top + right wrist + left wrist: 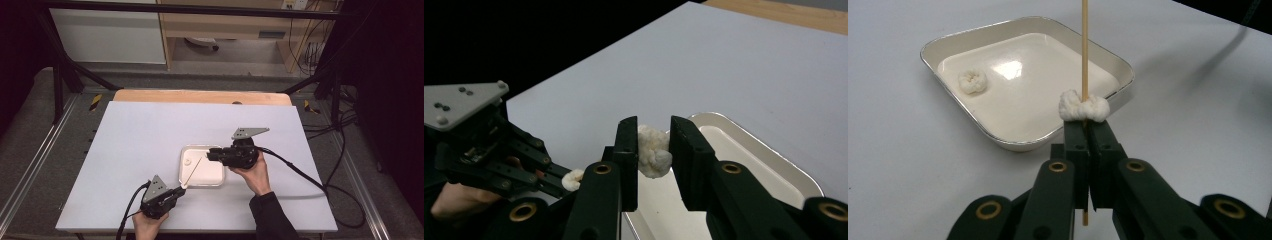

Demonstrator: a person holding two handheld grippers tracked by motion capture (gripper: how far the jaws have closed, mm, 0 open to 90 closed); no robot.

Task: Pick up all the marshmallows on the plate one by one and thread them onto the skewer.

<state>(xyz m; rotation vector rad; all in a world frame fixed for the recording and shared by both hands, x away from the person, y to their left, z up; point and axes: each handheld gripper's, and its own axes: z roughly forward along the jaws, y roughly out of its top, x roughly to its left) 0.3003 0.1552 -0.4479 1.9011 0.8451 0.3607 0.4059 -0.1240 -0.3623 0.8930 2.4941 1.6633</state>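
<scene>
My left gripper [1087,125] is shut on a thin wooden skewer [1084,50] that points out over a white square tray [1023,142]. A white puffy piece [1083,107] is threaded on the skewer right at the jaw tips. A second puffy piece [972,81] lies loose in the tray's far corner. My right gripper [653,135] is shut on a third puffy piece [653,152] and holds it above the tray [784,167]. In the high view the left gripper [180,191] is at the tray's near left corner and the right gripper [210,154] is over the tray's right half.
The tray [202,184] sits mid-table on a white tabletop [140,135]. A wooden strip [200,96] runs along the far edge. Black cables [300,175] trail from the right gripper off the table's right side. Dark frame bars stand at the far corners.
</scene>
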